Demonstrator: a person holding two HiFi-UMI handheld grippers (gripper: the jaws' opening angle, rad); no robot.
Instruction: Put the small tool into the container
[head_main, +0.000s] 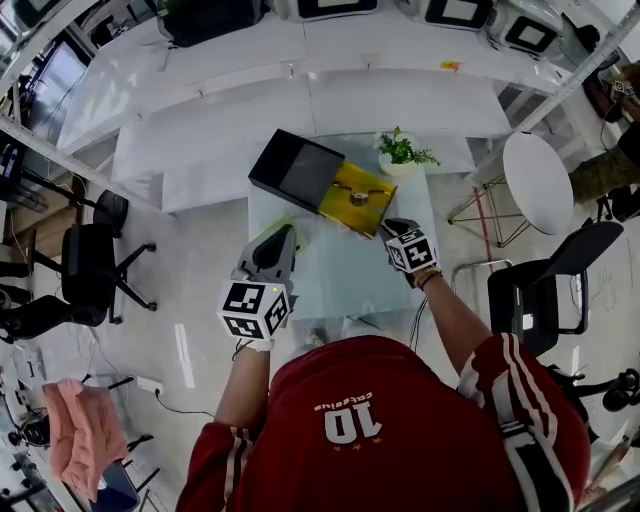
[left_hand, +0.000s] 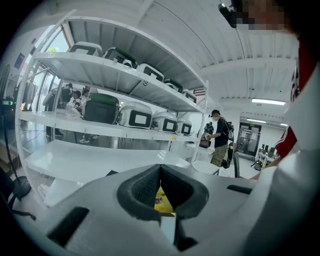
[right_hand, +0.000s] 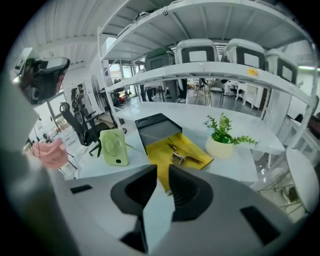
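The small tool (head_main: 358, 197) lies on a yellow mat (head_main: 372, 216) at upper centre of the head view, beside the black container (head_main: 297, 170). The right gripper (head_main: 392, 229) hovers at the mat's lower edge on an outstretched forearm, jaws slightly apart, empty. The left gripper (head_main: 284, 233), lower left of the mat, points up-frame with its jaws together on nothing.

A small pale table (head_main: 345, 275) stands on the floor in front of the white shelving. A black container (head_main: 296, 170) lies at its far left corner, set at a slant to the edges; a yellow mat (head_main: 357, 198) lies flat against the container's right side; a potted plant (head_main: 398, 160) in a white pot stands at the far right corner, just beside the mat; a pale green fan (right_hand: 114, 146) stands upright on the left side, apart from the container.
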